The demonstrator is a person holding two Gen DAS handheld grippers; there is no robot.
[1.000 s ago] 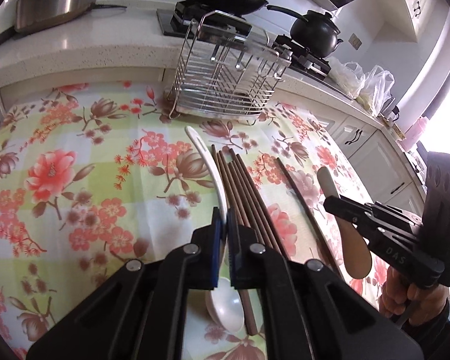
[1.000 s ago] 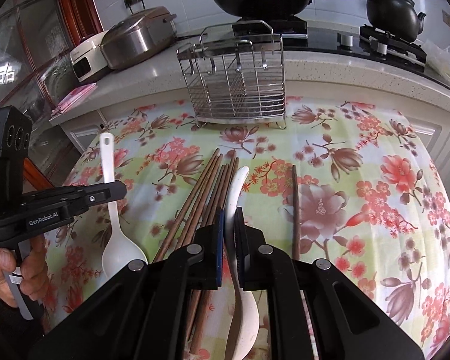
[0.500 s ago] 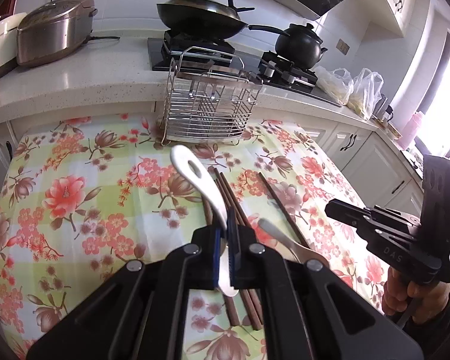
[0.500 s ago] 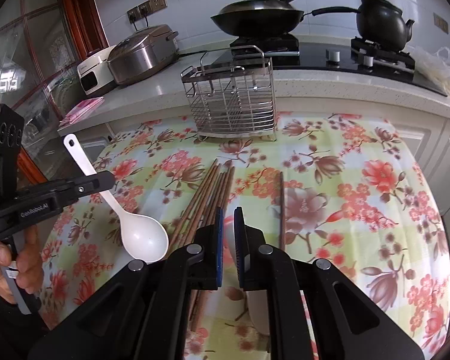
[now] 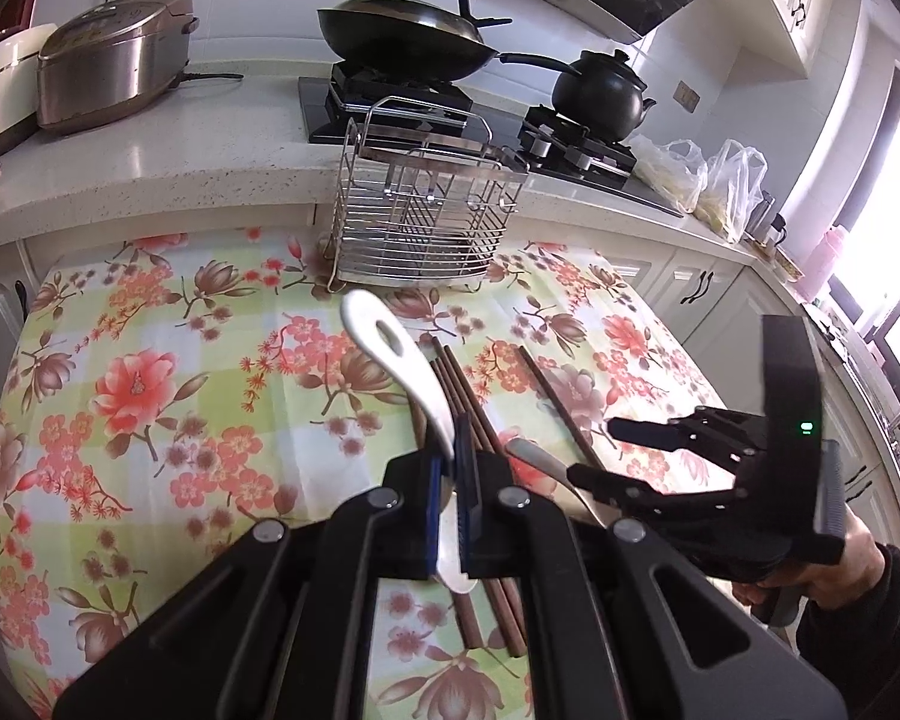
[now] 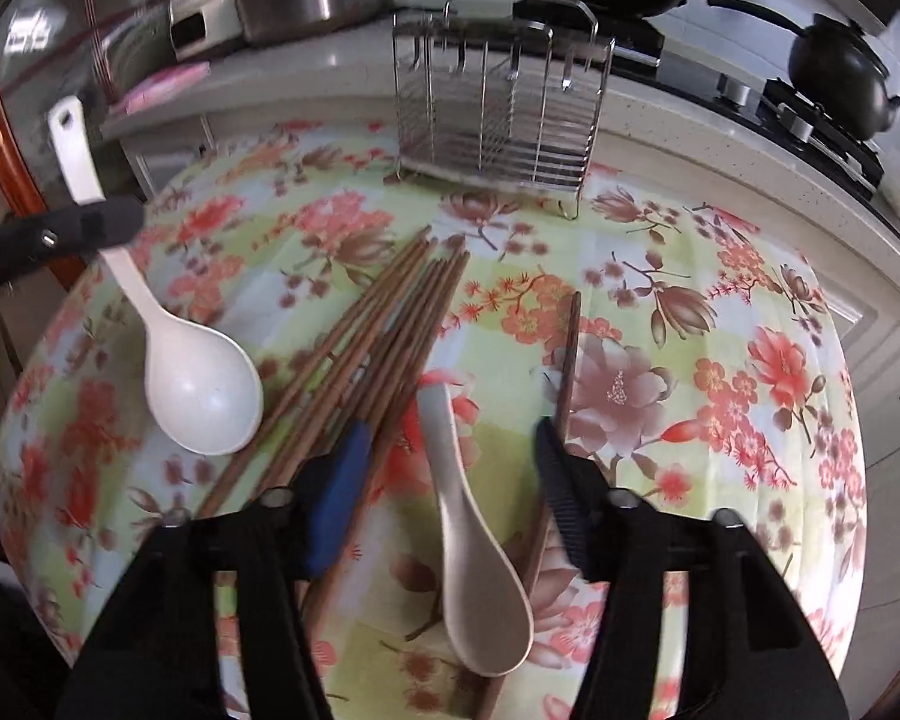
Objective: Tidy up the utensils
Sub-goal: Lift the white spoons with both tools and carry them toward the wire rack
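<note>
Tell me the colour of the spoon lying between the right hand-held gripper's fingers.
Beige spoon, lying on the floral cloth; clearest in the right wrist view.

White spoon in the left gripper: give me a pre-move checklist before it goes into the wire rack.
1. Left gripper clamped on white spoon: ok.
2. Spoon lifted off the floral tablecloth: ok.
3. Wire utensil rack upright, nothing inside: ok.
4. Right gripper open, holding nothing: ok.
5. Beige spoon lying on the cloth between the right gripper's fingers: ok.
6. Which rack compartment suits spoons: cannot tell.
</note>
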